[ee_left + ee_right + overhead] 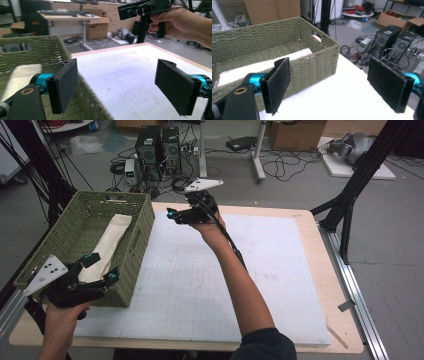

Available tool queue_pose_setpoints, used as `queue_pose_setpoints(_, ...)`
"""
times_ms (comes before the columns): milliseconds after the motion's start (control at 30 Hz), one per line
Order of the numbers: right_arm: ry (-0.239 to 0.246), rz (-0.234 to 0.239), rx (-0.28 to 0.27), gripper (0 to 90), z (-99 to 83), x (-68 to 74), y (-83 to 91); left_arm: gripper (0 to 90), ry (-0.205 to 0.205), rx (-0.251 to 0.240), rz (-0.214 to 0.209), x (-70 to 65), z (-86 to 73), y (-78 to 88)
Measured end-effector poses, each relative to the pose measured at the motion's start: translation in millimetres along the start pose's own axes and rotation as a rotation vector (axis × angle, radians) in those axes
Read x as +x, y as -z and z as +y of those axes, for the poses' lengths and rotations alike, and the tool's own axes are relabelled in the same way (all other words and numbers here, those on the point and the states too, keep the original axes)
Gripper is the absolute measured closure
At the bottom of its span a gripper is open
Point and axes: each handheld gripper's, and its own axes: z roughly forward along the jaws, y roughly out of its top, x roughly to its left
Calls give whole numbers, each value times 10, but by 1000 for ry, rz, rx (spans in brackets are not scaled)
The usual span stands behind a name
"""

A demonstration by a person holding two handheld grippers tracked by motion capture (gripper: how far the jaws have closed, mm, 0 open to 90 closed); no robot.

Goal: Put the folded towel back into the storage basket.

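A green woven basket [145, 227] stands at the table's left edge with a folded cream cloth [112, 237] lying lengthwise inside it. My left gripper [102, 268] hovers over the basket's near end, jaws wide apart and empty. In the left gripper view its pads [63, 85] frame the basket wall [32, 50] and the cloth [22, 75]. My right gripper [179, 209] is raised above the mat's far side, right of the basket, pointing towards it. It is open, with nothing between its jaws. The right gripper view shows it [328, 82] facing the basket [312, 65] and the cloth [249, 67].
A white gridded mat [200, 285] covers most of the wooden table [345, 320]. Beyond the far edge, computer towers [157, 147], cables and desk legs [257, 155] stand on the floor. Black frame posts [350, 205] rise at the right.
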Motion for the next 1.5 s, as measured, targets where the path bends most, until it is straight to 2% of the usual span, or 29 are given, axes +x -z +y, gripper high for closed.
queue_pose_setpoints(133,10,-16,-4,171,-131,-38,229,193,16,57,-35,-50,3,-93)
queue_pose_setpoints(267,16,-40,4,171,-297,-79,473,225,18,35,-61,-116,-6,-162)
queue_pose_setpoints(367,0,-64,-8,170,-436,-113,660,164,35,29,-54,-167,-1,-225)
queue_pose_setpoints(833,-26,-206,22,160,-1051,-172,1530,165,-6,76,-145,-401,-48,-566)
queue_pose_setpoints(1167,-58,-298,22,160,-1413,-159,1987,166,-19,84,-195,-489,-100,-743)
queue_pose_setpoints(1267,-53,-325,24,160,-1502,-128,2094,166,-18,84,-213,-523,-131,-794)
queue_pose_setpoints(1500,-84,-360,31,160,-1753,-57,2288,168,-22,101,-246,-585,-239,-922)
